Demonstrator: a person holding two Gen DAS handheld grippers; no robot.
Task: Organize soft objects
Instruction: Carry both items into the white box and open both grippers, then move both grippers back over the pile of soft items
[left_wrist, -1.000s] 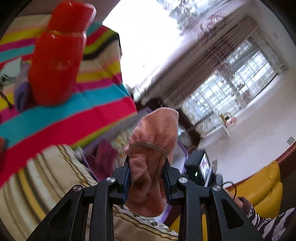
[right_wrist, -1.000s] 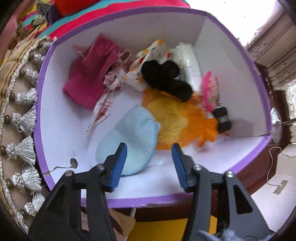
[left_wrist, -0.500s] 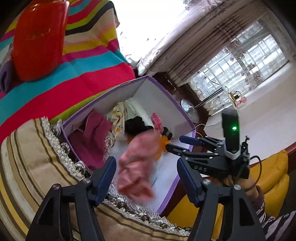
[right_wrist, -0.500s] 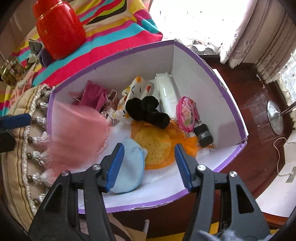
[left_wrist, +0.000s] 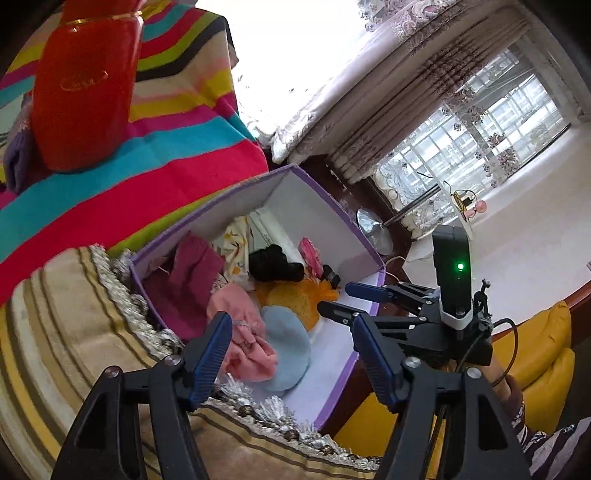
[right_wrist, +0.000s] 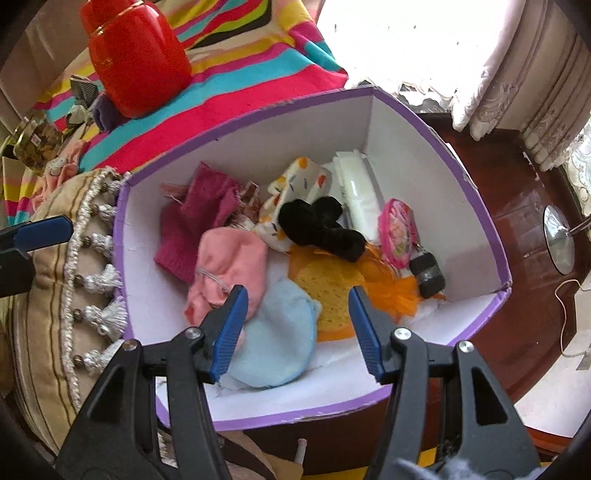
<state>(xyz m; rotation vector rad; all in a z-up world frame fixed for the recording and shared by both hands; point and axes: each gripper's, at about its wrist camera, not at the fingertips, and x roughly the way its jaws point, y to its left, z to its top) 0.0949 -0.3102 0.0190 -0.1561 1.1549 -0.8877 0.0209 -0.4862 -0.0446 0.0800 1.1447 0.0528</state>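
A purple-rimmed white box (right_wrist: 402, 107) (left_wrist: 325, 195) holds soft things. A pink rolled cloth with an elastic band (right_wrist: 229, 269) (left_wrist: 240, 328) lies inside at the left, next to a light blue pad (right_wrist: 277, 332) (left_wrist: 286, 347), a magenta knit cloth (right_wrist: 199, 218), a black scrunchie (right_wrist: 321, 229) and a yellow sponge on orange mesh (right_wrist: 328, 288). My left gripper (left_wrist: 290, 347) is open and empty above the box's near edge. My right gripper (right_wrist: 295, 325) is open and empty over the blue pad; it also shows in the left wrist view (left_wrist: 347, 299).
A red jar (right_wrist: 136, 62) (left_wrist: 85, 88) stands on a striped cloth (left_wrist: 159, 155) behind the box. A beige tasselled cushion (right_wrist: 62, 280) lies left of the box. Dark wooden table (right_wrist: 517, 206) and a lamp base (right_wrist: 559, 240) are at the right.
My left gripper opened and let go of the pink rolled cloth, which dropped into the box beside the blue pad. My right gripper drew back a little from the box.
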